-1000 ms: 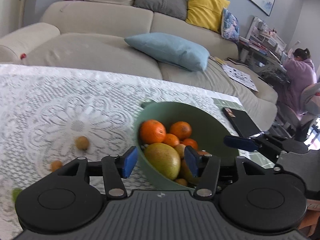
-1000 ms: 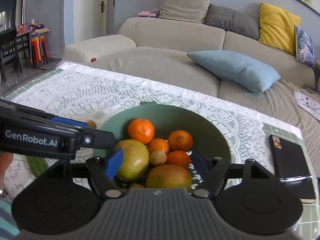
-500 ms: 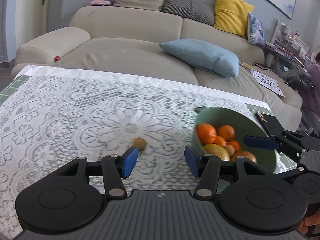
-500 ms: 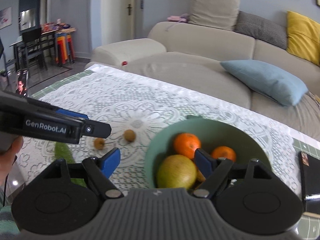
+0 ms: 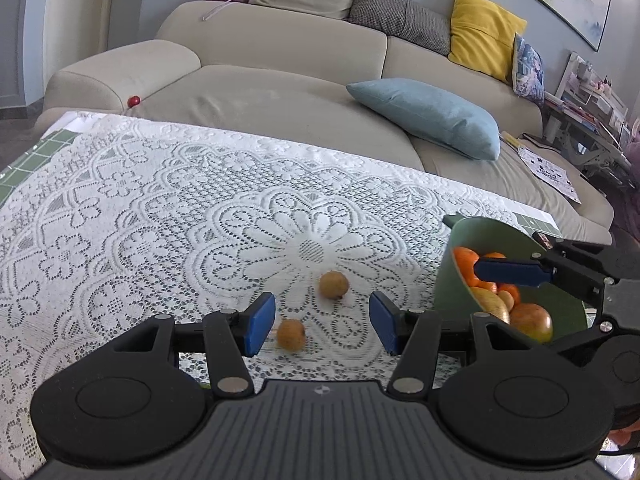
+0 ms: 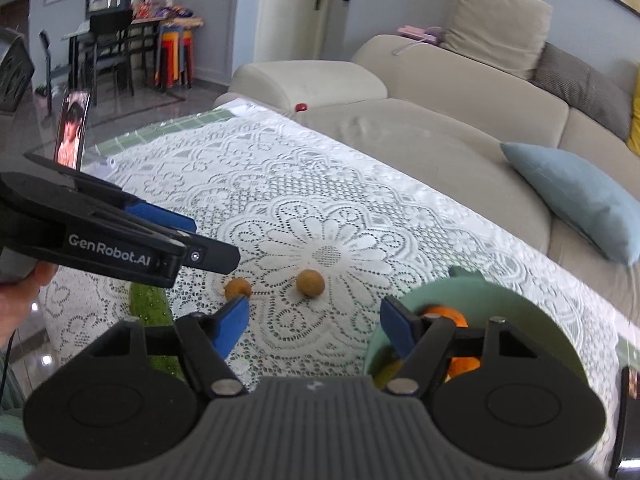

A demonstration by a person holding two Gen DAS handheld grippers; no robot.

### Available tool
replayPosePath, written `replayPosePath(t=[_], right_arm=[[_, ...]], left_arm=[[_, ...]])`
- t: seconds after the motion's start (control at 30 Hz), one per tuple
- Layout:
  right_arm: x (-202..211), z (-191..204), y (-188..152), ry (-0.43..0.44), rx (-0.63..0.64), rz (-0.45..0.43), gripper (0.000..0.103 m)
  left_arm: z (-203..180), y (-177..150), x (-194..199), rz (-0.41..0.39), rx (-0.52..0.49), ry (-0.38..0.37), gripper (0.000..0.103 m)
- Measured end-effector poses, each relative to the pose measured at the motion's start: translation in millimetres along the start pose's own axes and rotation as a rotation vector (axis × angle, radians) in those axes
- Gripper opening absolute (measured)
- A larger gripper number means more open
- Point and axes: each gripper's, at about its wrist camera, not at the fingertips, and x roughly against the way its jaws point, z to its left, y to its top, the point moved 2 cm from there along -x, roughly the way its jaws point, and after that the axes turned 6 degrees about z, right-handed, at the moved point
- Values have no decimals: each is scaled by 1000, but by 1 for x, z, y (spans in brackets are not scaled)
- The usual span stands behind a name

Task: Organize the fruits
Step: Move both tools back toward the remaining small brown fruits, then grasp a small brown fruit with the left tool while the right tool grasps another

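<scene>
A: How do the jaws stand?

B: The left gripper point(image 5: 322, 324) is parted about halfway and grasps nothing. The right gripper point(image 6: 314, 326) is closing, with only bare cloth between its blue pads and nothing gripped.

A: What lies closest to them?

B: In the left view, a small brown fruit point(image 5: 291, 334) sits on the lace cloth point(image 5: 160, 220) just beside the left pad, apart from it. A second brown fruit point(image 5: 333, 285) lies a little farther on, at the edge of the big flower pattern. In the right view the nearer one point(image 6: 237, 289) shows just above the left pad's tip, the other point(image 6: 310, 283) well clear of both pads.

A: And the bowl?

B: The green bowl point(image 5: 472, 240) stands on the cloth to the right, holding oranges point(image 5: 466, 262) and larger yellowish fruit. A long green thing point(image 6: 150, 308), partly hidden, lies on the cloth at the near left of the right view.

A: The table itself?

B: Green checked cover point(image 5: 24, 164) under the lace. A dark flat thing point(image 6: 630, 384) lies at the far right edge.

A: Beyond the table?

B: A beige sofa point(image 5: 280, 52) with a blue cushion point(image 5: 432, 118), a yellow one point(image 5: 484, 32) and a small red ball point(image 5: 133, 101). Farther left, a dining table with chairs point(image 6: 108, 44).
</scene>
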Motion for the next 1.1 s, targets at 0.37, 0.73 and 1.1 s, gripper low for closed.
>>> replayPosePath(t=[0.37, 0.73, 1.1], right_arm=[[-39, 4, 18, 7, 140, 111, 43], [-78, 9, 17, -6, 230, 207, 37], [-83, 6, 13, -8, 245, 224, 36]], left_arm=[[29, -3, -25, 26, 61, -72, 57], [17, -16, -50, 120, -50, -2, 47], [18, -22, -65, 102, -121, 38, 33]])
